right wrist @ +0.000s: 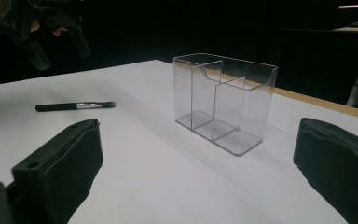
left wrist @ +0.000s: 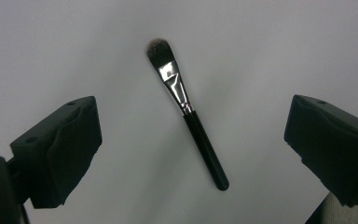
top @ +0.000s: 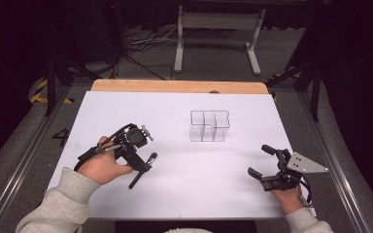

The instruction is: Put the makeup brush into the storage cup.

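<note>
At the lower left of the high view, a hand (top: 104, 165) in a grey sleeve (top: 60, 204) held the left gripper (top: 143, 167) over the white table (top: 184, 189), pointing down at a makeup brush (top: 143, 170) that lay flat just below it. In the left gripper view the brush (left wrist: 186, 112) ran diagonally through the middle of the frame, bristles toward the upper left, black handle toward the lower right, and the two black jaws stood wide apart on either side of it, released and touching nothing.

Right of centre in the high view stood a clear plastic organizer (top: 209, 126), upright, divided into compartments, all bare. The right gripper view showed the organizer (right wrist: 223, 100) at centre frame and the brush (right wrist: 74, 106) lying well apart from it at the left.

At the lower right of the high view, the right gripper (top: 262, 162) rested low by the table's edge, its jaws spread open and holding nothing, its grey three-cornered plate (top: 308, 164) on top.
</note>
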A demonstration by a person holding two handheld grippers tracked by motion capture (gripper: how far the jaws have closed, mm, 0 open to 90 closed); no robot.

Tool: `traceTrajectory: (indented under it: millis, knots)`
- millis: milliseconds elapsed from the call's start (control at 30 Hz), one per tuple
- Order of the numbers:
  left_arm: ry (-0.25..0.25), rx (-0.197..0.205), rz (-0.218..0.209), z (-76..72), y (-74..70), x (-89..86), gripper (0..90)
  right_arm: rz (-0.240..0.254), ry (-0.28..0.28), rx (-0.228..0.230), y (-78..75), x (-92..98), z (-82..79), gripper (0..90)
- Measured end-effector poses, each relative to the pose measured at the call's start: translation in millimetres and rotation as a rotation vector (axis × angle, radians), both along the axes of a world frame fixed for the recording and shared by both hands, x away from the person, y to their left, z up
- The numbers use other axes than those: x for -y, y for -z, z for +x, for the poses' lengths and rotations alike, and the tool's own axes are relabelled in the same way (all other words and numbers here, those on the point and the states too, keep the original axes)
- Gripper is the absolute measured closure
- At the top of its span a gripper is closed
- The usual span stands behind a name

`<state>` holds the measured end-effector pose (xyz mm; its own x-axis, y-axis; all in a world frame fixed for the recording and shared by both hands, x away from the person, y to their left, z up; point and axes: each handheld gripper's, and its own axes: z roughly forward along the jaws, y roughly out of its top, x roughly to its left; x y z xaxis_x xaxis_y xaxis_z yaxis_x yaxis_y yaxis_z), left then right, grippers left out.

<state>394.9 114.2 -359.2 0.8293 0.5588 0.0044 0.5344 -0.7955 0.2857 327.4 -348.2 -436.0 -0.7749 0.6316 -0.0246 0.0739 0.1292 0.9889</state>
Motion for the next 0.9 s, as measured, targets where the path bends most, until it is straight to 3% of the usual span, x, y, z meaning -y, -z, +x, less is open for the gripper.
traceTrajectory:
  millis: [100,200,900]
  knots:
    - [-0.039,-0.027,-0.004,3.7,1.1,1.1,4.3,0.002,0.000,-0.001,-0.1,0.3,-0.3,1.9]
    - [-0.043,-0.033,-0.025,3.4,3.0,2.2,4.6,0.006,-0.001,-0.001,0.0,0.7,-0.3,1.9]
    - [-0.066,-0.076,0.011,6.3,30.7,2.3,5.9,0.006,-0.002,-0.001,-0.2,0.5,-0.7,1.9]
